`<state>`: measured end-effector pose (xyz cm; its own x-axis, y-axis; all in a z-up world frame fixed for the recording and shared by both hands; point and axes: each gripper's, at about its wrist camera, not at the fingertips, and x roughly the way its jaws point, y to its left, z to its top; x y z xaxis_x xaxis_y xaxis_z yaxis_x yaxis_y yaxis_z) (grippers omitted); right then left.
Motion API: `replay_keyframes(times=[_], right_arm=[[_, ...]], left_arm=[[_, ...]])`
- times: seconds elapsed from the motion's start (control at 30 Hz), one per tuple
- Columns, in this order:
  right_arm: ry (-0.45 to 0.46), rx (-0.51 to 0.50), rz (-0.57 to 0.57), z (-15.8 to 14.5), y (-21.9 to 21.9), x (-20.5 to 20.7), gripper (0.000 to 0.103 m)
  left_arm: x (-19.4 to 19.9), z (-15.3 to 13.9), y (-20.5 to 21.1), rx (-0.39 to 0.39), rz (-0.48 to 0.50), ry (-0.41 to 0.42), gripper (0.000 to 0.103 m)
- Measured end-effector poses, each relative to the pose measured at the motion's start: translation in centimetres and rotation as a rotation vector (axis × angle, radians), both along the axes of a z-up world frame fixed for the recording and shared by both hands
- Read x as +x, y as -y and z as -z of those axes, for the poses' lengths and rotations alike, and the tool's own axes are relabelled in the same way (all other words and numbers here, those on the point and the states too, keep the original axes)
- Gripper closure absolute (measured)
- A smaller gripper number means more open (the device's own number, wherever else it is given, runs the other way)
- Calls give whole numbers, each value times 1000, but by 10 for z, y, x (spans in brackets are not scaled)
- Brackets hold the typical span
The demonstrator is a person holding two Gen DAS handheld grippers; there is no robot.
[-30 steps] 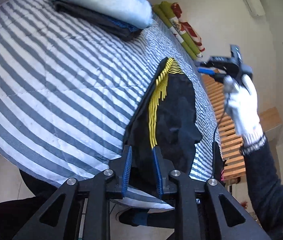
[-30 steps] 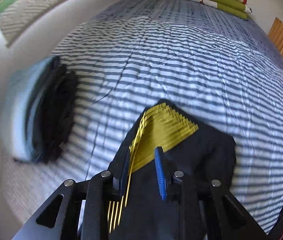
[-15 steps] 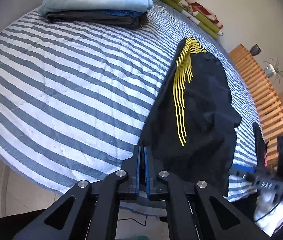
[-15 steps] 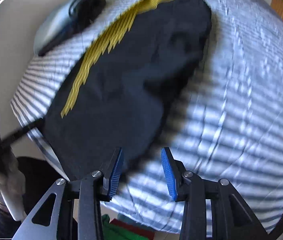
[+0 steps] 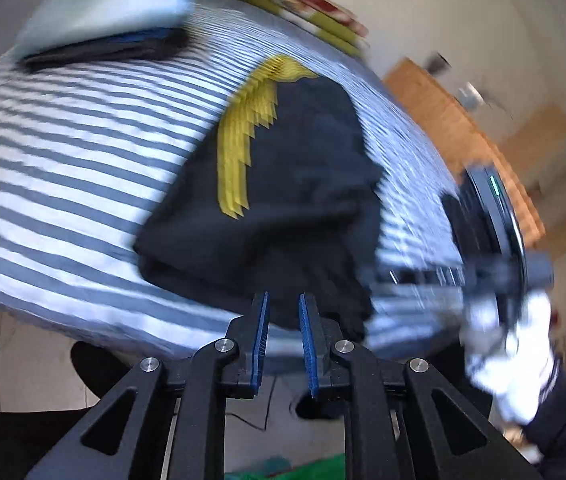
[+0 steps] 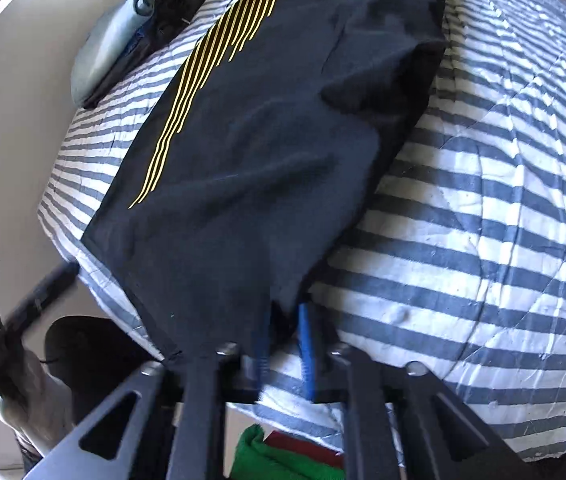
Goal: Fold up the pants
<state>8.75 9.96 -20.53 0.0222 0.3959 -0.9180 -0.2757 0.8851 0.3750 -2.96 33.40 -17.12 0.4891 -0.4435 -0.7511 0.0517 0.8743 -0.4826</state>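
Black pants (image 5: 303, 168) with a yellow stripe pattern lie spread lengthwise on the striped bed, their near end hanging over the bed's edge. My left gripper (image 5: 285, 316) is at that near end, fingers a little apart, with black cloth just behind the tips; this view is blurred. In the right wrist view the pants (image 6: 263, 140) drape over the left finger of my right gripper (image 6: 283, 340), and cloth sits in the narrow gap between the fingers. A white-gloved hand (image 5: 515, 344) holds the right gripper at the right.
A stack of folded clothes (image 5: 103, 24) (image 6: 131, 32) lies at the far left of the striped bedspread (image 6: 483, 200). Green and red folded bedding (image 5: 303, 12) sits at the far end. Wooden slats (image 5: 443, 120) run along the right. Green cloth (image 6: 267, 456) lies on the floor below.
The left gripper was shut half a second ago and now has its fingers apart at the pants' near end. The right gripper came down to the same end and its fingers narrowed around the cloth.
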Motion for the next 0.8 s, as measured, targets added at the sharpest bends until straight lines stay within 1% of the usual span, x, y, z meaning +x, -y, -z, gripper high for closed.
replay_keyframes(times=[0.03,0.07,0.13,0.27,0.33,0.4,0.43,0.5,0.53,0.6,0.67,0.73,0.8], right_arm=[[-11,16,12,-3,1,1,97],[-26,45,24,-6,3,3,98],[-48,103,46,-14,8,6,98],[-49,162,83,-32,17,9,98],[-62,194,103,-37,22,10,98],[-70,214,117,-41,25,11,98],[-68,214,119,-42,23,13,98],[-72,220,116,-45,22,12,98],[-83,228,113,-44,22,11,98],[-105,238,115,-40,22,9,98],[-125,245,119,-38,24,9,98],[-118,229,113,-37,23,10,98],[-133,212,105,-32,23,10,98]], left_arm=[[-3,2,16,9,59,2,86],[-3,3,28,22,95,2,86],[-1,11,49,34,140,-3,86],[9,22,65,32,132,-24,86],[10,23,69,20,134,-15,85],[10,24,77,24,160,-5,78],[10,26,83,11,184,-2,78],[8,30,97,-62,264,-3,77],[5,34,103,-61,296,-15,77],[-4,33,109,-51,334,-9,77],[-14,25,100,-57,312,13,77],[-18,17,88,-52,284,19,77],[-23,7,74,-45,261,38,77]])
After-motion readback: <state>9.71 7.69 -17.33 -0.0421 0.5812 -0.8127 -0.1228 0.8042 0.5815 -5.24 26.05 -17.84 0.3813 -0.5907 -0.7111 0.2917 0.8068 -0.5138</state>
